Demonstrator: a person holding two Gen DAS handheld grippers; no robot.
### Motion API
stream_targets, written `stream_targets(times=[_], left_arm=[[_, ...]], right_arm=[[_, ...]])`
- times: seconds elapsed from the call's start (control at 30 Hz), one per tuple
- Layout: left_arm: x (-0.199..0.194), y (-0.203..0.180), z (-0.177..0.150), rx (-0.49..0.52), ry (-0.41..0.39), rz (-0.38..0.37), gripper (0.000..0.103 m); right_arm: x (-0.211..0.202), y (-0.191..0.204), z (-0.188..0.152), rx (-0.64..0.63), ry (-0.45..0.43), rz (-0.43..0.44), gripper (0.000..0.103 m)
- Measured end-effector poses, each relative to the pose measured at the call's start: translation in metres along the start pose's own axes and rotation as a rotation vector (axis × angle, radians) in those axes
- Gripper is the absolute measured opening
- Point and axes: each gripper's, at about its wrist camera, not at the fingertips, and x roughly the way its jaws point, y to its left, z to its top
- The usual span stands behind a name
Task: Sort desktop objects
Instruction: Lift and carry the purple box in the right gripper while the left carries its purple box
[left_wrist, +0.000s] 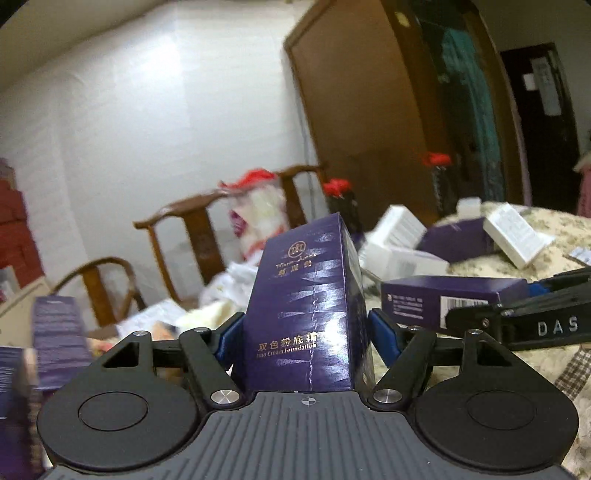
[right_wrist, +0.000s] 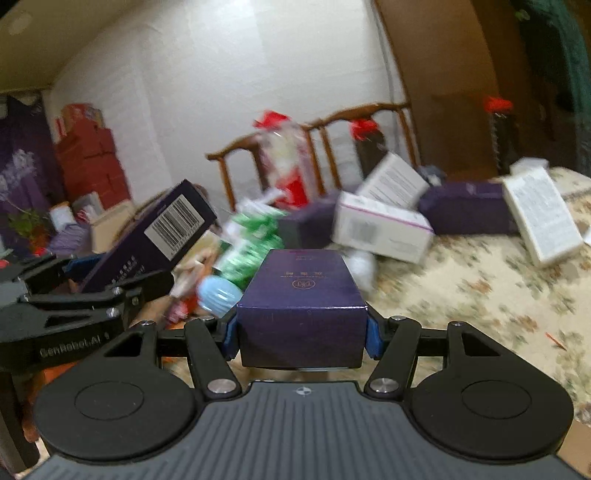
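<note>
Two purple boxes held aloft, one per set of tongs. Left tongs (left_wrist: 306, 328) clamped on a purple box (left_wrist: 308, 314) standing upright between the blue pads (left_wrist: 380, 328), gold lettering facing the camera. Right tongs (right_wrist: 301, 332) pinching a second purple box (right_wrist: 301, 295) lying flat, its end toward the lens, both pads tight against its sides. From the left wrist view, that second box (left_wrist: 450, 299) seen off to the right with the right tongs (left_wrist: 524, 317) on it; from the right wrist view, the first box (right_wrist: 155, 236) tilted at left, barcode up, in the left tongs (right_wrist: 110, 291).

Farther back on the flowered tablecloth (right_wrist: 480, 288): three white boxes (right_wrist: 382, 230) in a loose heap, two more purple boxes (right_wrist: 469, 212) lying among them. Exact count blurred by motion.

Behind, two wooden chairs (left_wrist: 184, 236) against a white wall (left_wrist: 147, 110), a bag topped in red (left_wrist: 258, 214) on one seat, a brown wardrobe door (left_wrist: 362, 110) ajar, red cartons (right_wrist: 92, 162) stacked at far left.
</note>
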Motion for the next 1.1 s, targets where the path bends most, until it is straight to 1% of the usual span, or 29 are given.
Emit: stream_targets(times=[0.23,0.5,0.63,0.83,0.93,1.0,1.03,1.1], left_arm=[[-0.049,0.048,0.008,-0.026,-0.032,0.145,0.072],[-0.108,0.115,0.011,-0.061,-0.051,0.346,0.072],[-0.126,0.15,0.007,-0.092,-0.042,0.432,0.072],[-0.126,0.19,-0.021,-0.142,0.048,0.497,0.072],[-0.126,0.203,-0.038,-0.153,0.094,0.498,0.073],[-0.123,0.208,-0.047,-0.149,0.117,0.497,0.069],[-0.122,0.21,-0.05,-0.152,0.133,0.492,0.065],[-0.117,0.215,-0.059,-0.161,0.158,0.489,0.066]], right_arm=[[-0.002,0.054,0.028,-0.036,-0.061,0.154,0.066],[0.007,0.145,0.061,-0.074,-0.113,0.368,0.066],[0.023,0.196,0.065,-0.086,-0.106,0.454,0.066],[0.059,0.255,0.049,-0.117,-0.032,0.516,0.066],[0.073,0.275,0.035,-0.137,0.009,0.53,0.066],[0.082,0.284,0.027,-0.146,0.033,0.529,0.066],[0.085,0.286,0.023,-0.148,0.036,0.528,0.066],[0.088,0.288,0.02,-0.146,0.026,0.519,0.066]])
